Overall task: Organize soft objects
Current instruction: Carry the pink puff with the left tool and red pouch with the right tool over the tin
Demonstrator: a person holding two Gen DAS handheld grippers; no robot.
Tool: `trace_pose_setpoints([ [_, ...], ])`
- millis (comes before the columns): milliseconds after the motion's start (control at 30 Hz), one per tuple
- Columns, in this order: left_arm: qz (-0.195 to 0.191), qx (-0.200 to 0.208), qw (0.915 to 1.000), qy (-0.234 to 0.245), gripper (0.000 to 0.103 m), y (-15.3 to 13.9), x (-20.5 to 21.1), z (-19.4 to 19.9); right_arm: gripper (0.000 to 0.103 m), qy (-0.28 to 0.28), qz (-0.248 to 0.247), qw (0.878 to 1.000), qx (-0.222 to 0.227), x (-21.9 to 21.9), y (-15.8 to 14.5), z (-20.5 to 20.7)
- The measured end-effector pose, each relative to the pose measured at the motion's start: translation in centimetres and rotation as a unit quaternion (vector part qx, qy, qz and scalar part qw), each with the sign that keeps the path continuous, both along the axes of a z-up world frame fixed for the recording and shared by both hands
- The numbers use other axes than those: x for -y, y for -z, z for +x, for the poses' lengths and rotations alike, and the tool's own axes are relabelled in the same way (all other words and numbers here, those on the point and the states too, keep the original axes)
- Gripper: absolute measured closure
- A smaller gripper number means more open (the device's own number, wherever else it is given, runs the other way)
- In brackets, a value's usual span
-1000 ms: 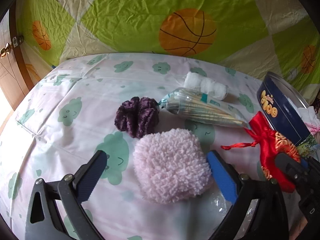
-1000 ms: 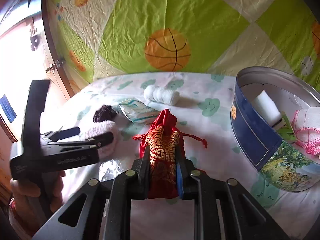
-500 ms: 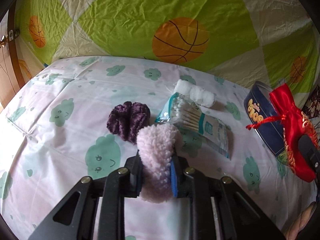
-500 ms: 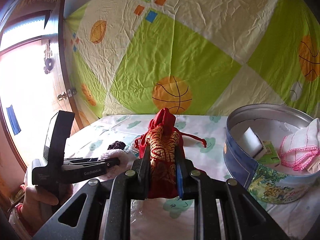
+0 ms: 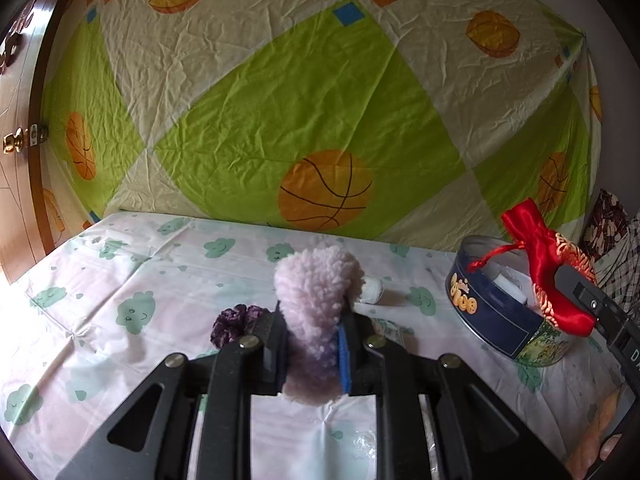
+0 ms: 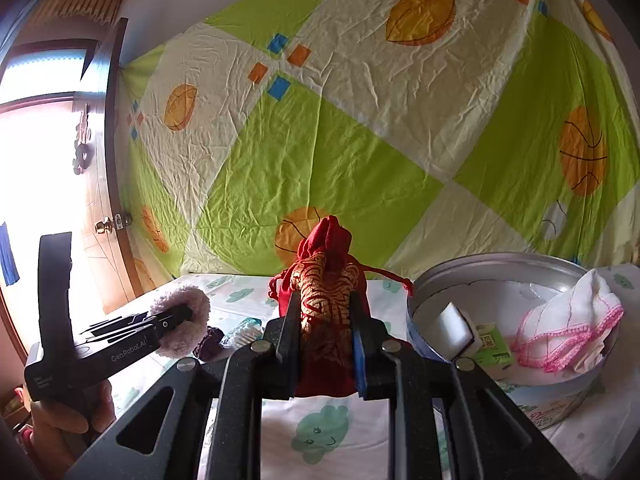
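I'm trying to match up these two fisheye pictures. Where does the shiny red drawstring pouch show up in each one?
Left wrist view: the red pouch is at the far right, raised in front of the round blue tin, pinched by the right gripper.
Right wrist view: the pouch is at centre, squeezed in that gripper.
Shared landmark: the tin, right of centre in both.

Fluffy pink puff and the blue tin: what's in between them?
Left wrist view: a white roll on the sheet, between pink puff and blue tin.
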State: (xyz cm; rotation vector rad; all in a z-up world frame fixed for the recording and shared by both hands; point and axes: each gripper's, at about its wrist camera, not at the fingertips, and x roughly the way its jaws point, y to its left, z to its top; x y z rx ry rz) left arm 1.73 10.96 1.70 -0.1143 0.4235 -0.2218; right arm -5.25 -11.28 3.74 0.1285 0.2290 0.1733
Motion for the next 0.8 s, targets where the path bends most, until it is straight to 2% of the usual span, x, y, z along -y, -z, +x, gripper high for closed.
trace_pose_setpoints([
  [200, -0.004, 0.005, 1.0000, 0.006, 0.086, -0.2, 1.4, -0.5, 0.081, 0.026, -0.052, 0.997, 0.040, 0.3, -0.5, -1.0],
  [333, -0.002, 0.007, 1.0000, 0.005, 0.086, -0.4, 2.7, -0.8, 0.081, 0.041, -0.063, 0.996, 0.048, 1.6, -0.5, -1.5],
  [800, 0.005, 0.001, 0.9994, 0.034, 0.086, -1.3, 9.4, -1.2, 0.081, 0.081, -0.050, 0.994, 0.055, 6.8, -1.1, -2.1],
])
